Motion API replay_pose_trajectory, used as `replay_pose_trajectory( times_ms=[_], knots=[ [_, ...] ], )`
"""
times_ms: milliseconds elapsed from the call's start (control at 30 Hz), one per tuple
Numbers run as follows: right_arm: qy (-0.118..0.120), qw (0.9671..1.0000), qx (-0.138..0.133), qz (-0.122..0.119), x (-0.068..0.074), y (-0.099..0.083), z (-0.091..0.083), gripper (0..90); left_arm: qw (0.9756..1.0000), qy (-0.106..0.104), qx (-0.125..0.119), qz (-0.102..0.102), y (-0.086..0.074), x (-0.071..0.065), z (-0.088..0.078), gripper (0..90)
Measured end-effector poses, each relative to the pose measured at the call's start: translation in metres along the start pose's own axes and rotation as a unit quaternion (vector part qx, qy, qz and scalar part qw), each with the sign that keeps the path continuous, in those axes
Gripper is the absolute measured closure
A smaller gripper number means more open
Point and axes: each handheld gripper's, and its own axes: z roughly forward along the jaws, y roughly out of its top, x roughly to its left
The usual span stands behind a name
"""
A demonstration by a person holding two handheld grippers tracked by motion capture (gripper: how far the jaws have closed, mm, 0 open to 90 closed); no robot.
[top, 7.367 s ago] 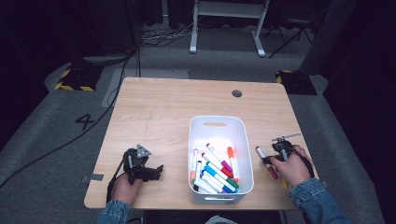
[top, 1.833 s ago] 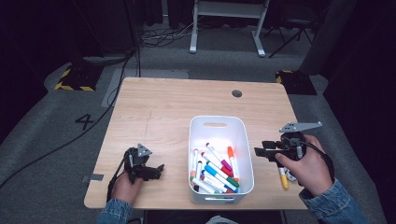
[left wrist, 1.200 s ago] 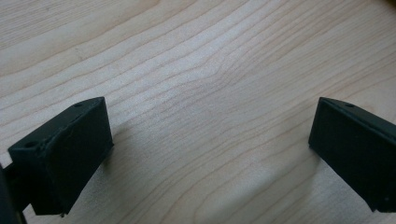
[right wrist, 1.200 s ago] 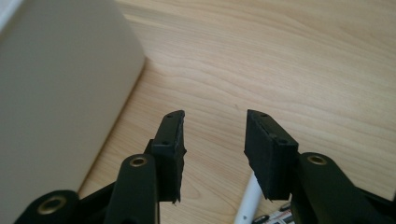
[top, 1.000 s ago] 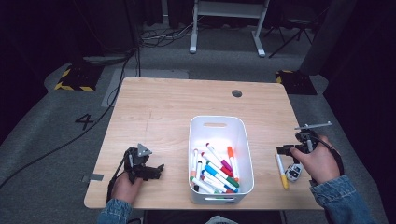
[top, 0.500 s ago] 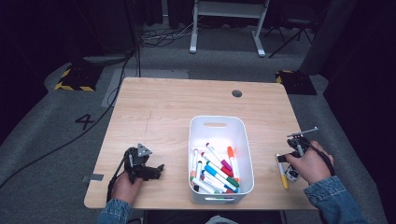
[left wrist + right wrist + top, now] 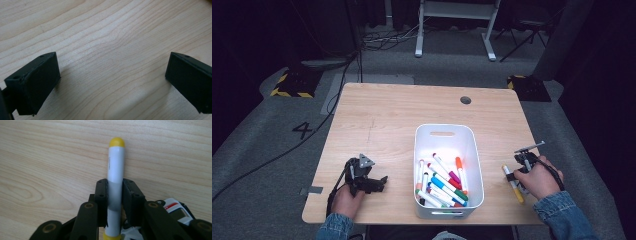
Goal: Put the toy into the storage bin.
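Note:
A white marker with yellow ends (image 7: pixel 514 184) (image 7: pixel 115 165) lies on the wooden table (image 7: pixel 402 120), right of the white bin (image 7: pixel 444 128). My right gripper (image 7: pixel 511 175) (image 7: pixel 115 185) is down on it. Its jaws have just been closing and now press on both sides of the marker's barrel. Several coloured markers (image 7: pixel 441 182) lie in the bin's near half. At the front left, my left gripper (image 7: pixel 380 182) (image 7: pixel 112 75) rests on the table, open, with bare wood between its jaws.
A small white object with a red mark (image 7: pixel 176 211) lies on the table just right of the held marker. The table's right edge (image 7: pixel 532 150) runs close to my right hand. A round cable hole (image 7: pixel 465 100) sits at the back right.
My right gripper has come down onto the yellow marker and its jaws have shut on it. The left gripper has not moved.

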Motion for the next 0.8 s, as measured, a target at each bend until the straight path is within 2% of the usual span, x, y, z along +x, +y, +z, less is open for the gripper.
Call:
replay_pose_trajectory(
  times_ms=[233, 500, 700, 800],
  knots=[
    [-0.013, 0.9999, 0.008, 0.002, 0.006, -0.001, 0.000, 76.8, 1.0000, 0.000, 0.001, 0.000, 0.000, 0.000, 0.000, 0.0],
    [-0.010, 0.9999, -0.003, 0.002, 0.007, -0.001, 0.000, 77.0, 1.0000, 0.000, 0.001, 0.000, 0.000, 0.000, 0.000, 0.0],
    [0.003, 1.0000, -0.009, -0.002, 0.007, 0.000, -0.002, 77.0, 1.0000, 0.000, 0.001, 0.000, 0.000, 0.000, 0.000, 0.0],
    [0.012, 0.9997, -0.018, -0.008, 0.011, 0.001, -0.010, 77.1, 1.0000, 0.000, 0.001, 0.000, 0.000, 0.000, 0.000, 0.0]
  ],
)
